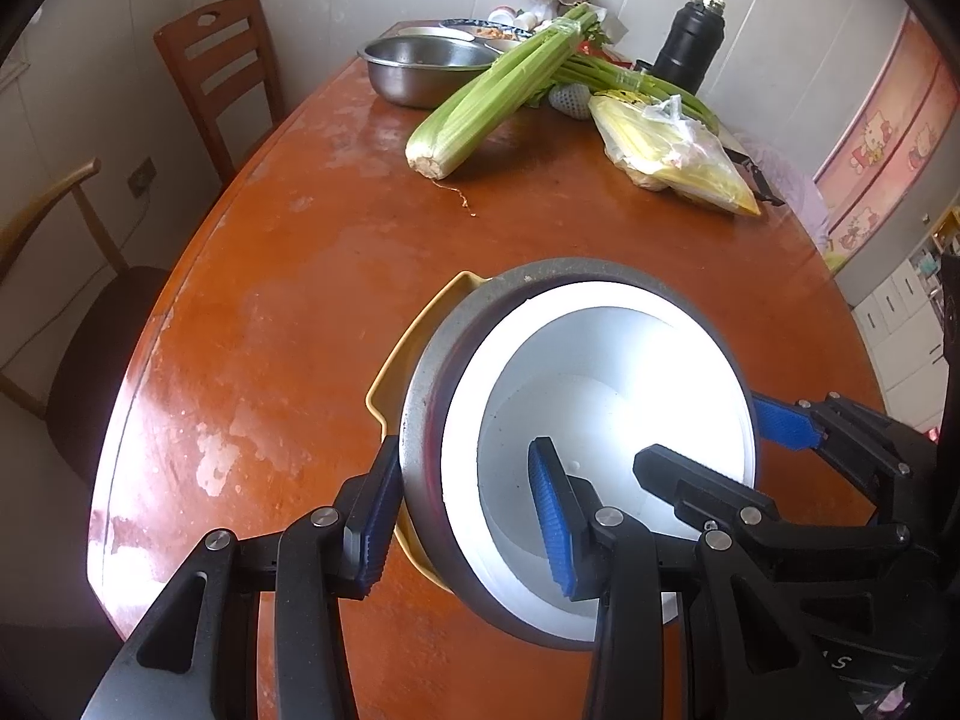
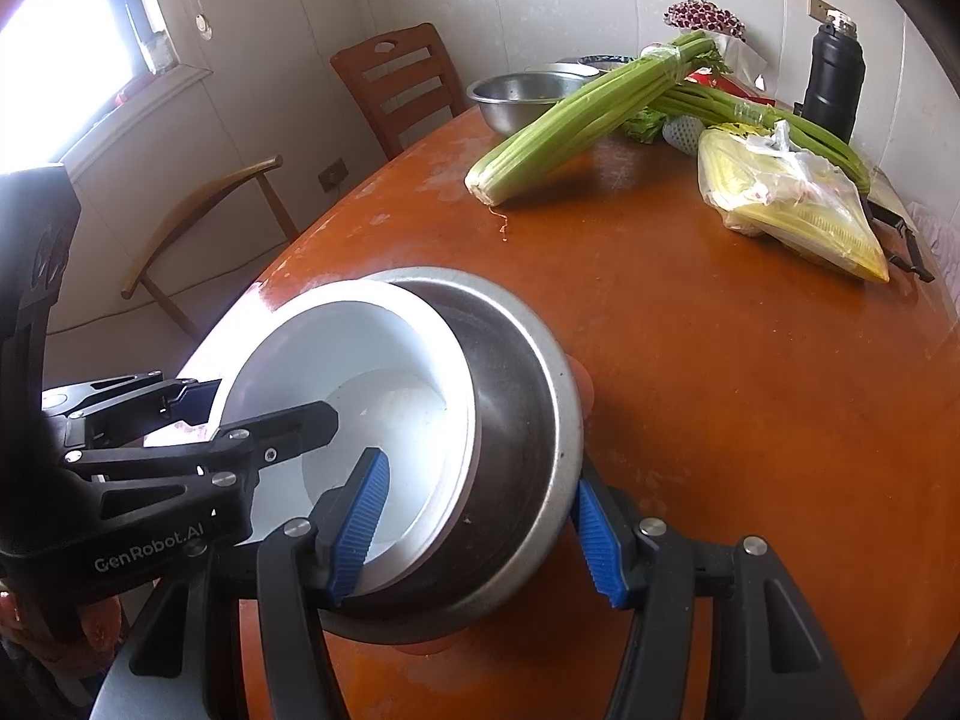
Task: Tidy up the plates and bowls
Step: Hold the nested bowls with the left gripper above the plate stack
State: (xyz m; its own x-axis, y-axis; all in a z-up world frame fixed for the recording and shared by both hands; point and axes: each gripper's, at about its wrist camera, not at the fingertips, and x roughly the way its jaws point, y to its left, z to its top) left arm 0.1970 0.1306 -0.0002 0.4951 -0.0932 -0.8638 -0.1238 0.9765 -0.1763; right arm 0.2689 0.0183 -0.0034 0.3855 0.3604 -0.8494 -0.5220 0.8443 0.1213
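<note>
A white bowl [image 1: 606, 396] nests inside a grey metal bowl [image 1: 423, 414], and a yellow dish [image 1: 393, 369] shows under them on the wooden table [image 1: 288, 312]. My left gripper [image 1: 465, 450] is shut on the stack's near-left rim, one pad outside the metal bowl and one inside the white bowl. My right gripper [image 2: 477, 468] is shut on the opposite rim in the same way, across the white bowl [image 2: 372, 360] and the metal bowl [image 2: 528, 396]. Each view shows the other gripper too: the right gripper [image 1: 702, 429] and the left gripper [image 2: 270, 402].
At the far end of the table lie a steel basin [image 1: 420, 69], celery bunches [image 1: 498, 90], a plastic bag of yellow greens [image 1: 672, 150] and a black flask [image 1: 690, 42]. Two chairs [image 1: 222, 72] stand along the table's left edge.
</note>
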